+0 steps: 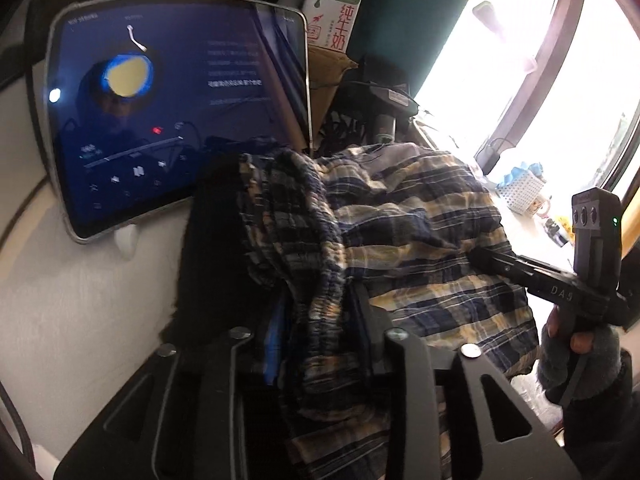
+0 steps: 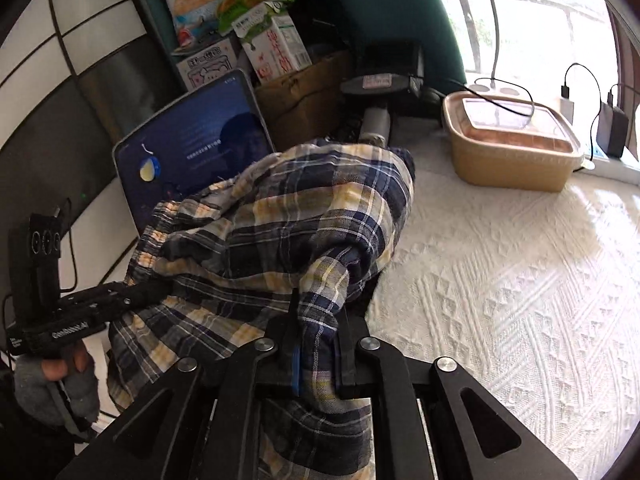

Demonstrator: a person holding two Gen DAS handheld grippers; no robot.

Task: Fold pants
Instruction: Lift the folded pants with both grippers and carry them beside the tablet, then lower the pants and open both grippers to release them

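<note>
The plaid pants (image 1: pixel 400 240), navy, yellow and white, hang bunched between both grippers above the white textured cloth (image 2: pixel 520 300). My left gripper (image 1: pixel 316 312) is shut on the elastic waistband, which drapes over its jaws. My right gripper (image 2: pixel 316 344) is shut on a fold of the pants (image 2: pixel 280 220). The right gripper also shows in the left wrist view (image 1: pixel 484 260), its fingers buried in the fabric. The left gripper shows in the right wrist view (image 2: pixel 160 292) gripping the waistband side. The fingertips are hidden by cloth.
A tablet (image 1: pixel 168 120) with a lit blue screen leans on the wall behind. Milk cartons (image 2: pixel 276 48) and snack bags stand at the back. A lidded beige food container (image 2: pixel 512 144) sits at the back right. Chargers and cables (image 2: pixel 608 128) lie by the window.
</note>
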